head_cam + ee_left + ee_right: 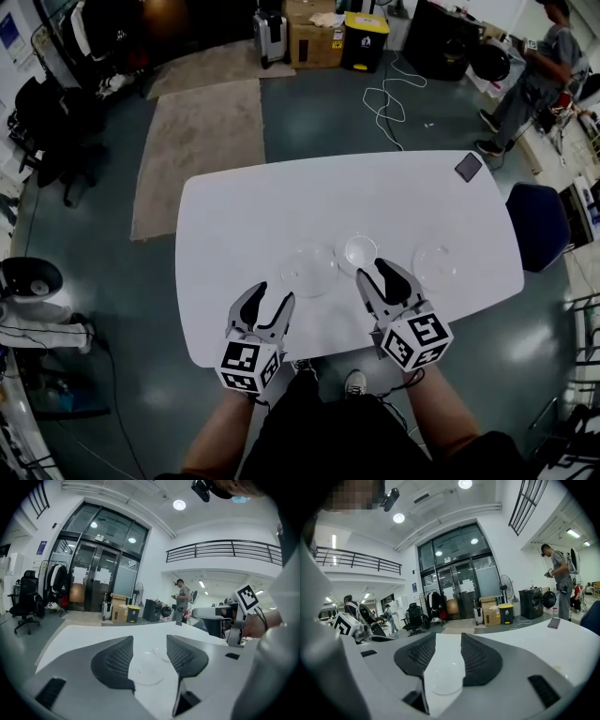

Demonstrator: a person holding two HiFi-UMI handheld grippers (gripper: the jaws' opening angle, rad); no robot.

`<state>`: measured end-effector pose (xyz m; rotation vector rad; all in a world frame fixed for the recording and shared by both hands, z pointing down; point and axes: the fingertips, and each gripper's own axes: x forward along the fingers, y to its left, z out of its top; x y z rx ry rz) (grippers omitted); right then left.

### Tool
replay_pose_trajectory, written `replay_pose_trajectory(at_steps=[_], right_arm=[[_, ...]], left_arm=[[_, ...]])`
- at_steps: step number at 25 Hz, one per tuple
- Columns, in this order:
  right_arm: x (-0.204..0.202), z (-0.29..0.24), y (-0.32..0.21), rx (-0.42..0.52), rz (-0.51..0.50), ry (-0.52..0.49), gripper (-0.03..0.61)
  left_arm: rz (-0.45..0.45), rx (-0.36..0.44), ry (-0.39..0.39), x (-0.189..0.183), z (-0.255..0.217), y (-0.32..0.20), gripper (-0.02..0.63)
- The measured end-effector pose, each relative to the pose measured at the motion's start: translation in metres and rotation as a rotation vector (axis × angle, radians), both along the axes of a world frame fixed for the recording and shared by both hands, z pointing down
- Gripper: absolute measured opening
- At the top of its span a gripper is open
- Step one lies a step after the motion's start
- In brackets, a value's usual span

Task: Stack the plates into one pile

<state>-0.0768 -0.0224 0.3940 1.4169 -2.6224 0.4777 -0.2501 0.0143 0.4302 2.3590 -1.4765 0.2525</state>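
Note:
Three clear plates lie in a row on the white table (281, 197): a large one (308, 269) at the left, a small one (357, 251) in the middle and another (435, 262) at the right. My left gripper (272, 298) is open just short of the left plate, which shows ahead between its jaws (147, 668), with the small plate (162, 652) beyond. My right gripper (372, 272) is open at the near rim of the small plate (446, 682). Nothing is held by either gripper (150, 641) (448, 639).
A dark phone (468, 167) lies at the table's far right corner. A blue chair (539, 225) stands off the right edge. A person (539, 75) stands at the far right. A rug (202, 141), boxes (314, 33) and cables (384, 98) lie beyond the table.

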Motion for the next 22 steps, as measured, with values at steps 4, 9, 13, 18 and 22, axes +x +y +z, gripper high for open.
replay_pose_trajectory(at_steps=[4, 9, 13, 18, 22], right_arm=[[-0.014, 0.012, -0.005, -0.024, 0.009, 0.006, 0.181], [-0.028, 0.023, -0.005, -0.053, 0.020, 0.020, 0.181], [-0.034, 0.031, -0.008, -0.078, 0.039, 0.020, 0.181], [-0.034, 0.041, -0.011, -0.098, 0.059, 0.016, 0.181], [-0.031, 0.047, -0.014, -0.111, 0.060, 0.016, 0.181]], left_arm=[[0.010, -0.031, 0.019, -0.011, 0.016, -0.012, 0.229], [0.034, -0.064, 0.039, -0.019, 0.030, -0.020, 0.230], [0.048, -0.094, 0.054, -0.024, 0.042, -0.027, 0.230], [0.064, -0.134, 0.061, -0.023, 0.058, -0.030, 0.230], [0.071, -0.164, 0.057, -0.017, 0.071, -0.033, 0.230]])
